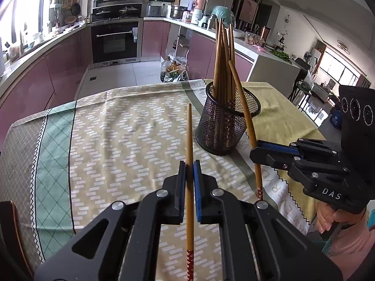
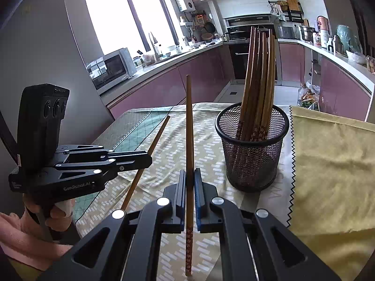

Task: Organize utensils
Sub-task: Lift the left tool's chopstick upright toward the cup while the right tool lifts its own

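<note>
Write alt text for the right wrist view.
The right gripper is shut on one chopstick; the left gripper holds another. A mesh cup of chopsticks stands on the tablecloth ahead.

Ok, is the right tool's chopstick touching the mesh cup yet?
Apart. The right wrist view shows the right tool shut on its chopstick, with bare tablecloth between it and the mesh cup.

Both grippers black w/ blue pads, silver screws. Right gripper (image 1: 254,151) marked "DAS"; left gripper (image 2: 150,161) reads "GenRobot.AI". Pink sleeve (image 2: 21,236) on person.
</note>
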Available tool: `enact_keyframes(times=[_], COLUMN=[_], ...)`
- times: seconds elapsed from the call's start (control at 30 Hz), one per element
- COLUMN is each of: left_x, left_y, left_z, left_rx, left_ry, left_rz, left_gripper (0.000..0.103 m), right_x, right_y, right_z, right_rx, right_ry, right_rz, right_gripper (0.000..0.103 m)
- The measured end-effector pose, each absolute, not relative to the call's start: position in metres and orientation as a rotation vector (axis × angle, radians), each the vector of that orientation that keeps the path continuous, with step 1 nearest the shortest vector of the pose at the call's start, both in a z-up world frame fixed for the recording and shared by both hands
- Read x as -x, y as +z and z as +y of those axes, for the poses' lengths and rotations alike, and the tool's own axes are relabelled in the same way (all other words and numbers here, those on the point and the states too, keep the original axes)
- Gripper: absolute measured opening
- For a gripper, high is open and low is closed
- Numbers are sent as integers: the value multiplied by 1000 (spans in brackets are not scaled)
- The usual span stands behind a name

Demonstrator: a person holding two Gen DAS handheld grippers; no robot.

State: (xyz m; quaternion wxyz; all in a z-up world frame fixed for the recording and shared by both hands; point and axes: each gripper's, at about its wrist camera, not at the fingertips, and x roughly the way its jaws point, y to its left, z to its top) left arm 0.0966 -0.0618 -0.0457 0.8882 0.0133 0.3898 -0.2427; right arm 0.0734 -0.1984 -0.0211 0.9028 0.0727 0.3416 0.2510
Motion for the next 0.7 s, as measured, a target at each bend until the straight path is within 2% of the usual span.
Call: enact_keyframes(times=[0.7], left_x=[-94], left_y=[-21], left_z=[-48], left_rx=[65], left_ry=[-584], left_rz=[772], left_gripper=[7], right_x=[-73], right_y=[-4], right_z=[-211], right_rx=[-203], right_ry=[525], right_rz=[641], right_gripper=[6])
